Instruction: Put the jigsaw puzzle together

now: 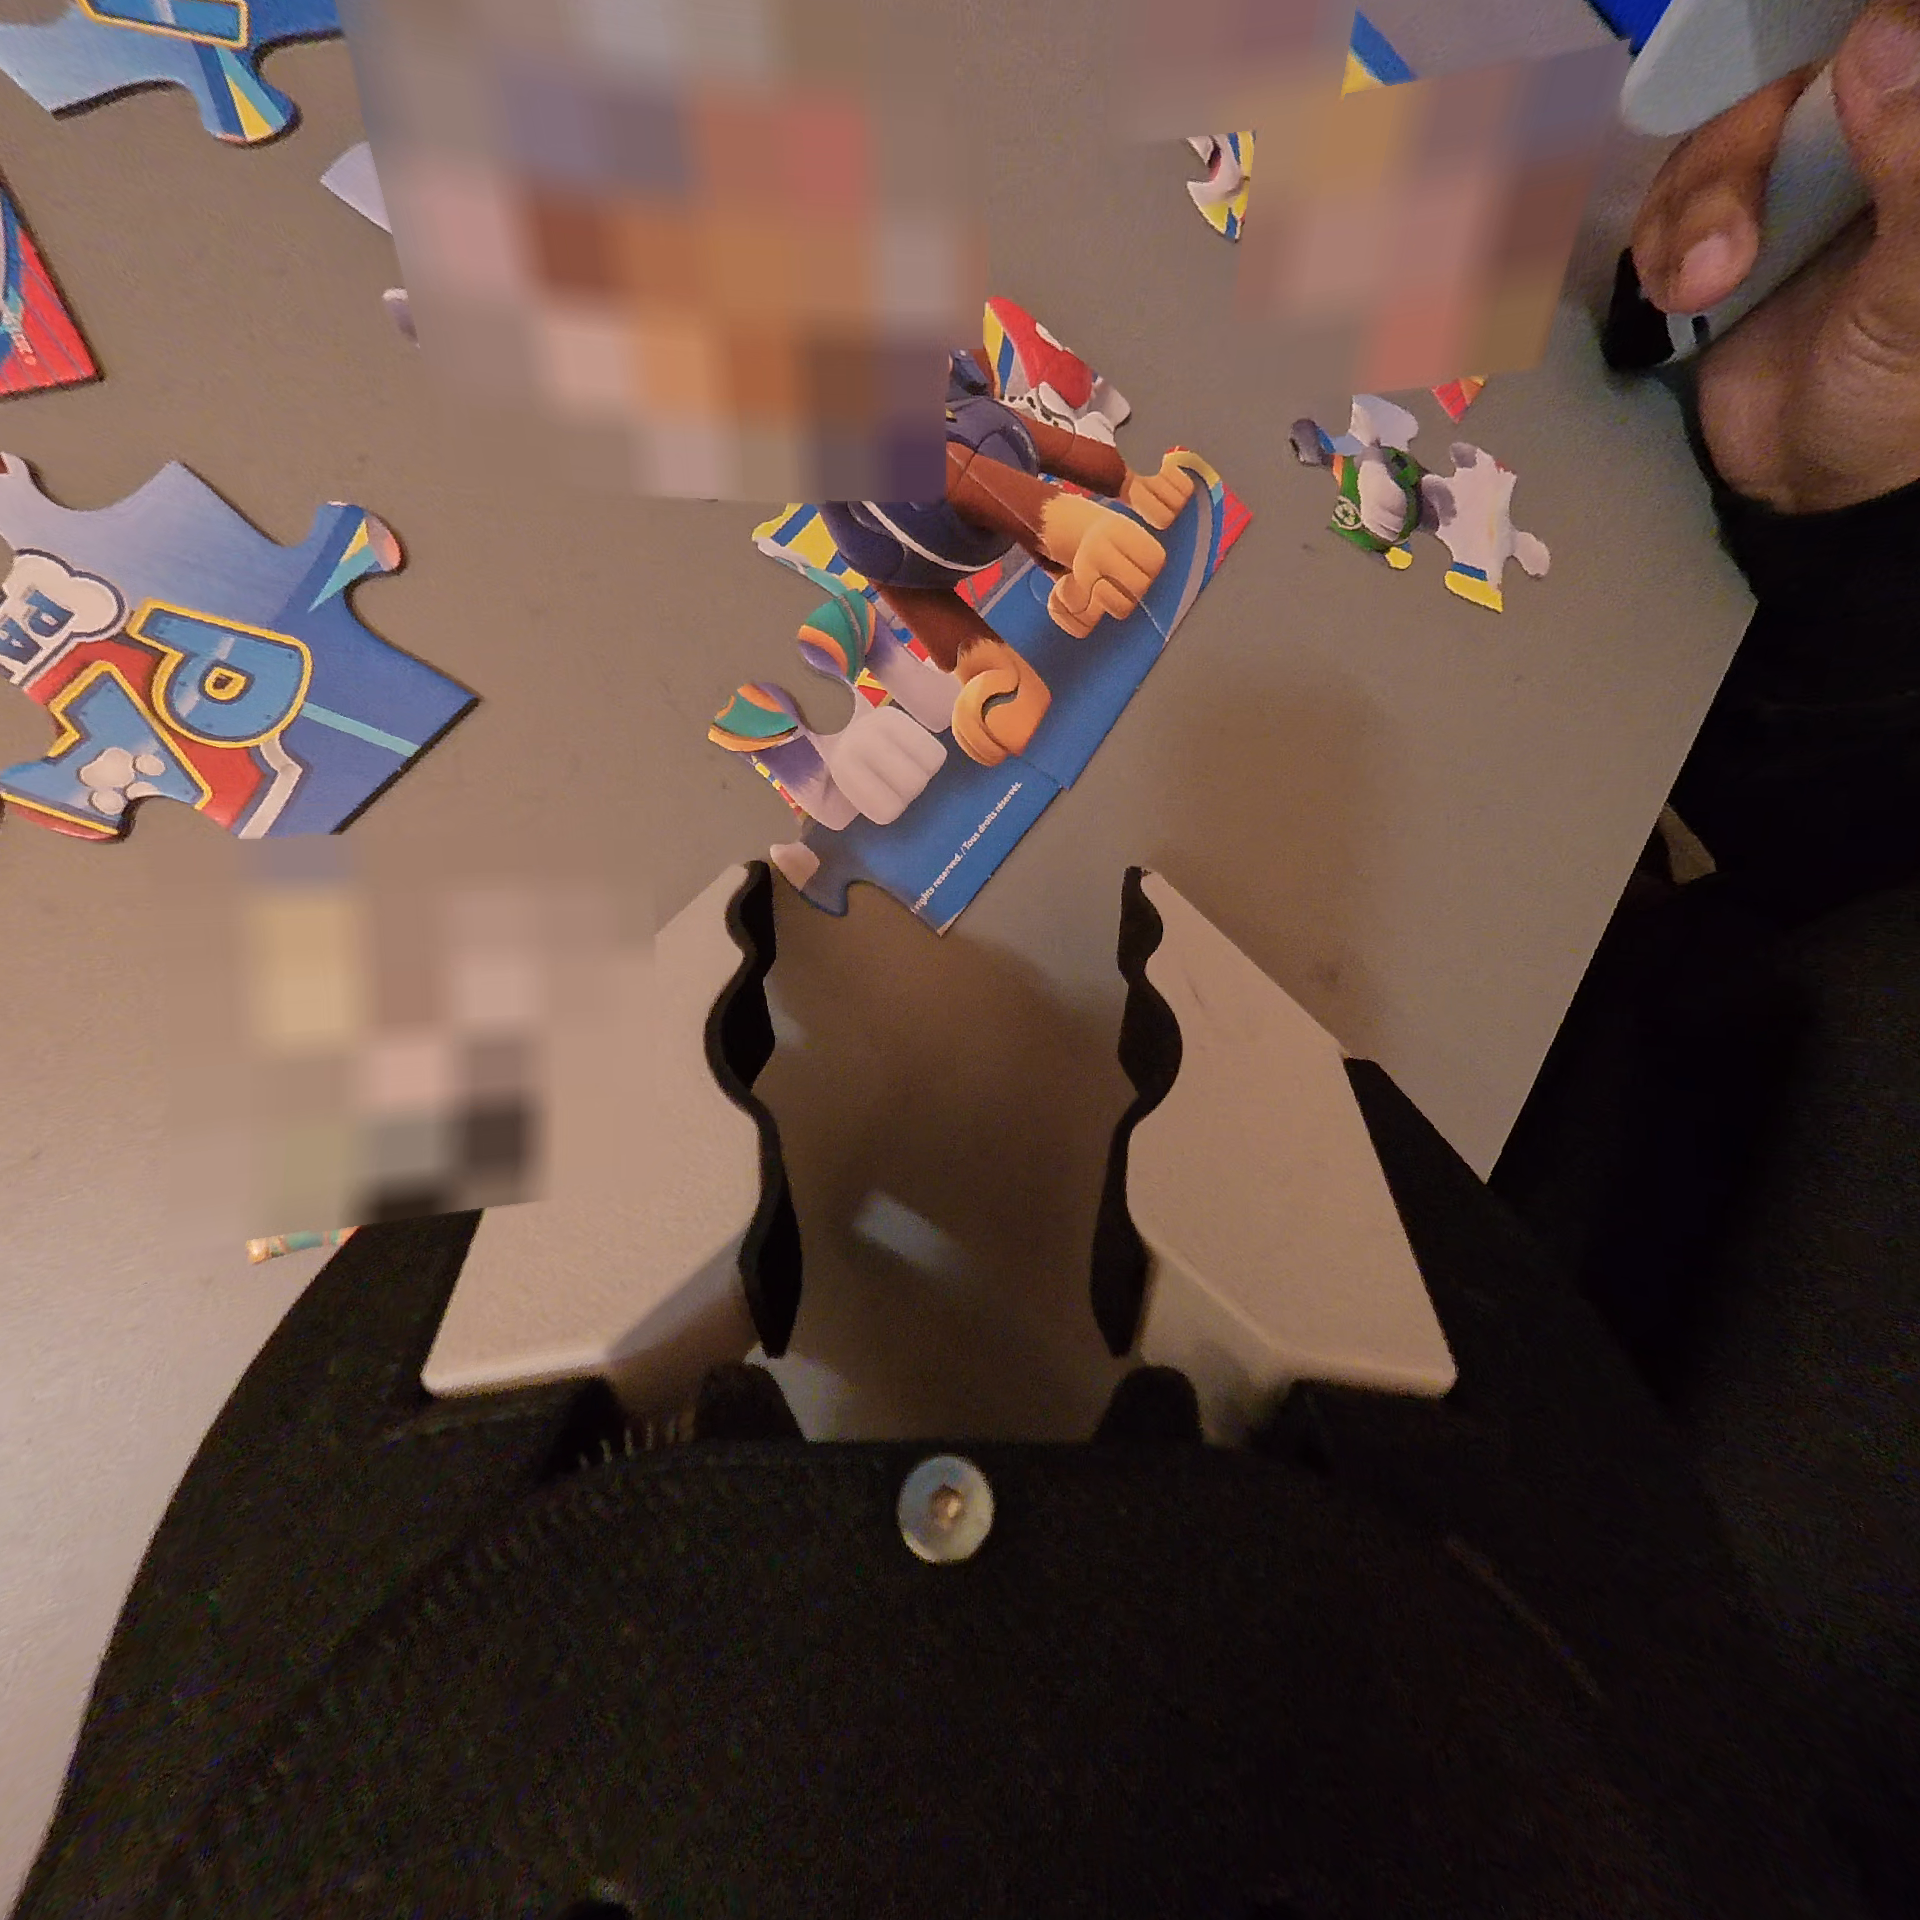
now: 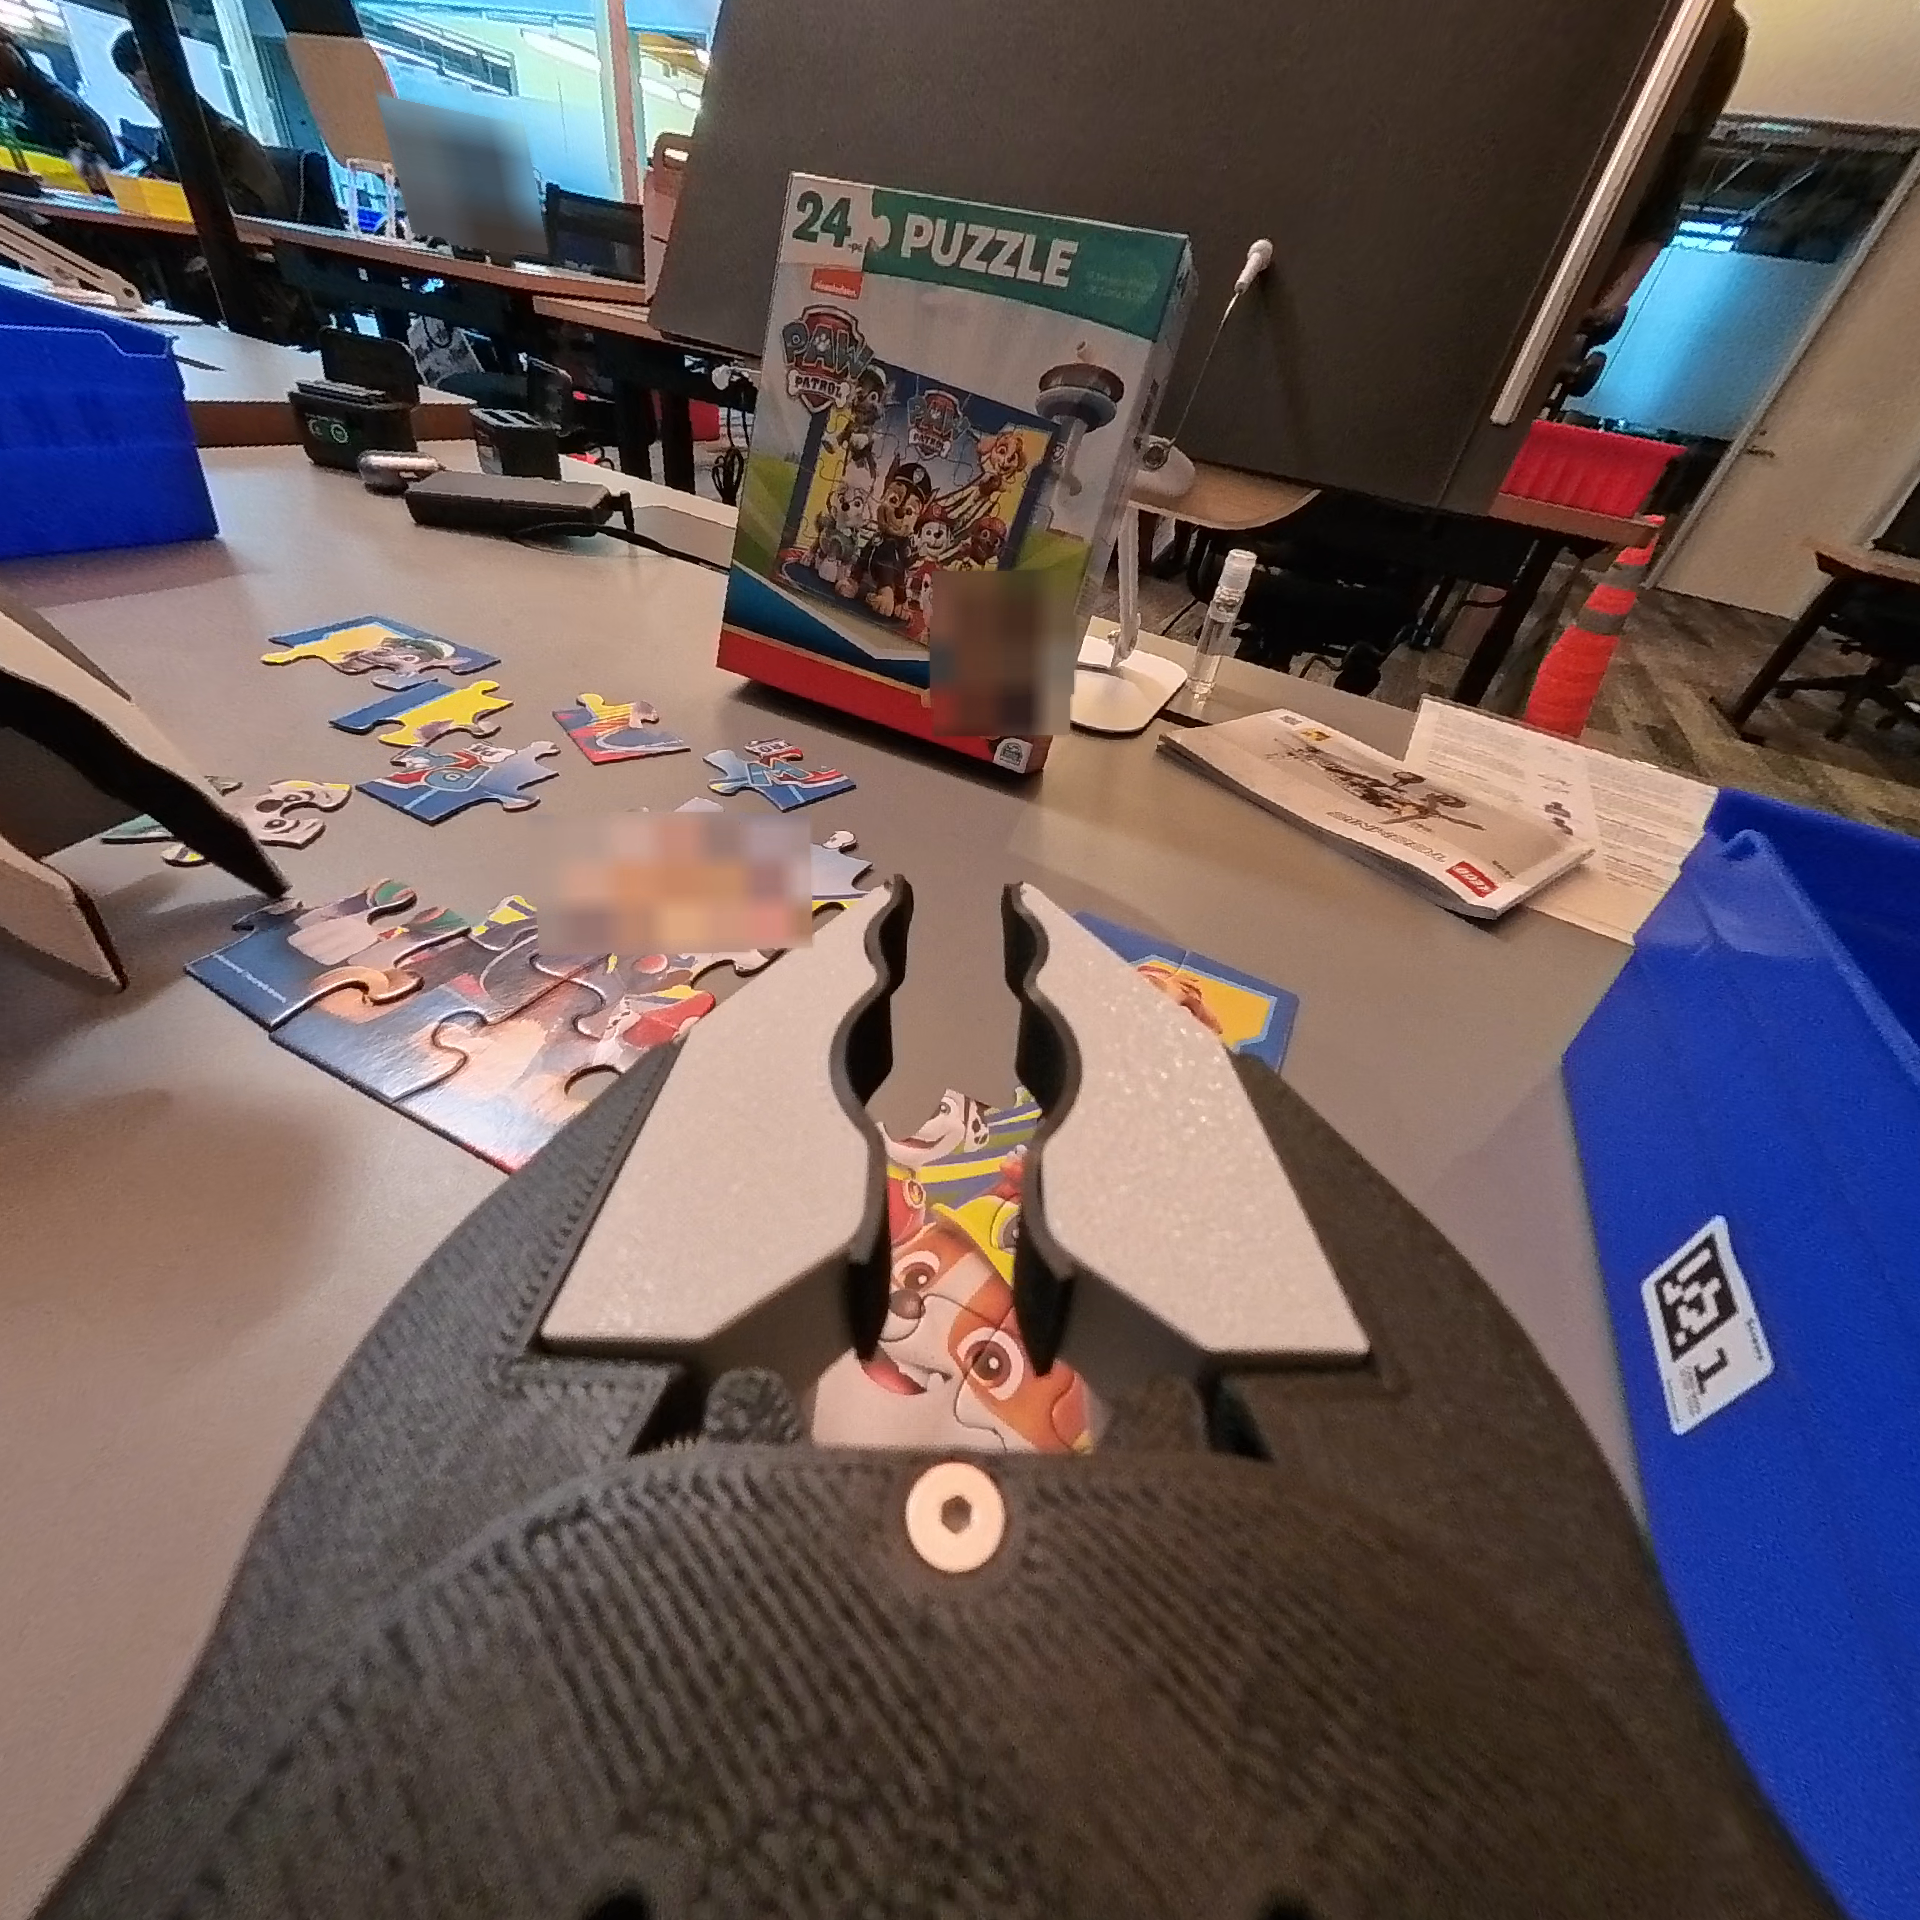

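My left gripper (image 1: 948, 873) is open and empty, low over the grey table (image 1: 1371, 831). Its fingertips stand just short of the blue corner of a joined cluster of puzzle pieces (image 1: 1039, 644). The cluster also shows in the right wrist view (image 2: 416, 1018), with the left gripper (image 2: 135, 790) beside it. My right gripper (image 2: 956, 886) is open by a narrow gap with nothing between the pads. It hovers over joined pieces with an orange cartoon dog (image 2: 966, 1299) that lie on the table. A hand holds the right gripper (image 1: 1714, 83) at the top right of the left wrist view.
Loose pieces lie about: a blue one (image 1: 208, 665) to the left, a small white and green one (image 1: 1423, 509) to the right, several more (image 2: 457, 779) farther off. A puzzle box (image 2: 956, 468) stands behind. Blue bins (image 2: 1766, 1143) (image 2: 83, 436) flank the table. A booklet (image 2: 1371, 821) lies at the right.
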The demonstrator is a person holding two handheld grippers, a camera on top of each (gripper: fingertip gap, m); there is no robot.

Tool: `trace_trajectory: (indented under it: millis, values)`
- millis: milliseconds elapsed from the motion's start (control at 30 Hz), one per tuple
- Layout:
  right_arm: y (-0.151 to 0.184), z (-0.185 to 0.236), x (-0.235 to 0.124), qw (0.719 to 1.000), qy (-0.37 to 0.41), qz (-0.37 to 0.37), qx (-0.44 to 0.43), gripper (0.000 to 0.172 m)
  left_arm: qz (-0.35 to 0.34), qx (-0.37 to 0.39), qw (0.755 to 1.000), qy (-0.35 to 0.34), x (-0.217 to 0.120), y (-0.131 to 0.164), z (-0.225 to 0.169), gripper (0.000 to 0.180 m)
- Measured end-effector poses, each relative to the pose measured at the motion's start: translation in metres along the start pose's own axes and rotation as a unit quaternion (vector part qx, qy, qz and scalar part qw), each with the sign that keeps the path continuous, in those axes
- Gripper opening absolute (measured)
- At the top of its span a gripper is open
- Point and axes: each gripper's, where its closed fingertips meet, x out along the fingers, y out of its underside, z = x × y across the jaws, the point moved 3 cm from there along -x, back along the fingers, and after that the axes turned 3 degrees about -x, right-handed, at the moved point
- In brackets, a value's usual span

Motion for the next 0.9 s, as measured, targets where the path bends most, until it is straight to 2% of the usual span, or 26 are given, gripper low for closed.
trace_trajectory:
  millis: [167, 267, 433, 500, 667, 900]
  values:
    - [0.000, 0.000, 0.000, 1.000, 0.000, 0.000, 0.000, 0.016, -0.029, 0.008, 0.999, -0.013, -0.006, -0.010, 0.002, 0.066]
    - [0.000, 0.000, 0.000, 1.000, 0.000, 0.001, -0.001, 0.016, -0.044, 0.043, 0.998, -0.028, -0.001, -0.019, -0.001, 0.065]
    - [0.000, 0.000, 0.000, 1.000, 0.000, 0.000, -0.002, 0.016, -0.060, 0.029, 0.997, -0.049, 0.014, -0.040, 0.003, 0.028]
    - [0.000, 0.000, 0.000, 1.000, 0.000, -0.001, 0.000, 0.016, -0.061, 0.027, 0.997, -0.047, 0.018, -0.047, 0.004, 0.018]
    - [0.000, 0.000, 0.000, 1.000, 0.000, -0.001, 0.001, 0.016, -0.014, 0.060, 0.997, -0.045, 0.030, -0.041, -0.002, 0.012]
    - [0.000, 0.000, 0.000, 1.000, -0.001, -0.001, 0.001, 0.016, 0.007, 0.047, 0.997, -0.060, 0.035, -0.032, -0.003, 0.008]
